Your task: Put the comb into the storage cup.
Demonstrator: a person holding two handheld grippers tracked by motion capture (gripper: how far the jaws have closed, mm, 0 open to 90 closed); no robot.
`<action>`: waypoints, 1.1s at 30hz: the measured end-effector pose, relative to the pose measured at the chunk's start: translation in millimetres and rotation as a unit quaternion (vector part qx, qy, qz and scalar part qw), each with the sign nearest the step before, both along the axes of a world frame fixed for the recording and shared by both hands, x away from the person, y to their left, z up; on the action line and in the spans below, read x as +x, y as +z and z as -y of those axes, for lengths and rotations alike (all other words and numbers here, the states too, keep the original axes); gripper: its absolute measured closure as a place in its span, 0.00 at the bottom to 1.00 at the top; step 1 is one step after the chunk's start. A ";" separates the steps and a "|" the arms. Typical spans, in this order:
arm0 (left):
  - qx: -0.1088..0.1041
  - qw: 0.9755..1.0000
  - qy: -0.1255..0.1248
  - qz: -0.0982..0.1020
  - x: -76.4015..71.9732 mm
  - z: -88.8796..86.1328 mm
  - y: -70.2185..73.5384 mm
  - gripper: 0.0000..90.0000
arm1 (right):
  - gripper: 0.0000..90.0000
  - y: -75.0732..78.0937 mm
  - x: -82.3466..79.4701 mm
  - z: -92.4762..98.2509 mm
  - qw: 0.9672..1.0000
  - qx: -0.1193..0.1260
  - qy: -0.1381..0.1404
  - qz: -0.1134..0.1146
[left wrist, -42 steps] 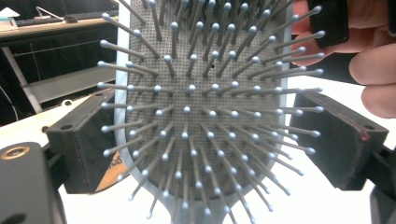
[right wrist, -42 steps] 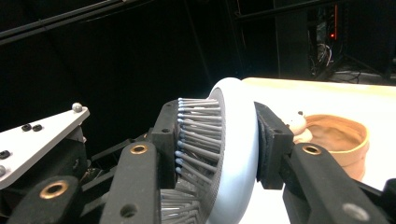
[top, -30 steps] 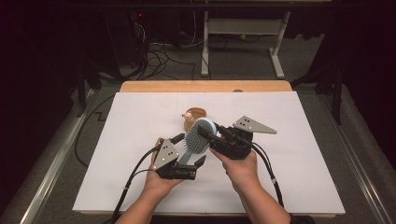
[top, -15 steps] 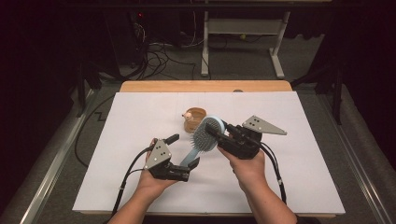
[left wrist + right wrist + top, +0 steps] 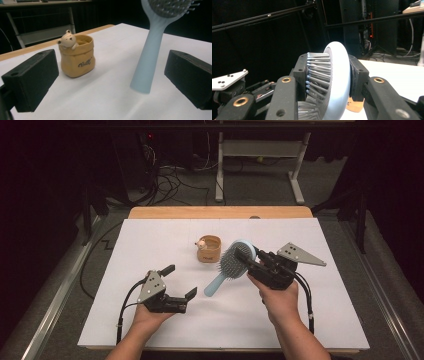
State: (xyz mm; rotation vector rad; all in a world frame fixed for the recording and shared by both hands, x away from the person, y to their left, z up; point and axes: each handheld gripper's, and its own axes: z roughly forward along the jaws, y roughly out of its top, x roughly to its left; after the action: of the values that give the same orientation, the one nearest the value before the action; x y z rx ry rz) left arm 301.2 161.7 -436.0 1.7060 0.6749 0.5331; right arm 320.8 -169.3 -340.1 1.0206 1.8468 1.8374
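My right gripper (image 5: 252,261) is shut on the round head of a light blue hairbrush (image 5: 235,258), one pad on the bristles and one on the smooth back (image 5: 338,82). The brush is tilted, with its handle (image 5: 216,285) pointing down and left, its end just above the white sheet. My left gripper (image 5: 181,281) stands open low over the sheet, left of the handle's end and apart from it. In the left gripper view the handle (image 5: 147,57) hangs beyond the wide-apart jaws. A small yellow pot with a bear figure (image 5: 209,249) stands behind the brush.
The white sheet (image 5: 125,270) covers the table, with a wooden strip (image 5: 220,212) along the far edge. Beyond it are a dark floor, cables and a white table frame (image 5: 260,165). Cables trail from both grippers toward the near edge.
My left gripper has drawn back to the left and toward me, away from the brush handle. My right gripper has carried the brush to the right, uncovering the yellow pot.
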 end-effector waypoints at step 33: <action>0.006 1.000 0.005 -0.003 -2.7 -20.9 -17.0 0.00 | 0.67 -4.5 2.7 56.7 0.997 -0.017 -0.070 0.027</action>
State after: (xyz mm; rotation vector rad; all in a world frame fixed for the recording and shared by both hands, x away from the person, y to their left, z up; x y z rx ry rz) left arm 298.4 182.6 -452.9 1.7167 0.6866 0.5412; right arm 323.6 -226.0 -344.7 1.0498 1.7237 1.7291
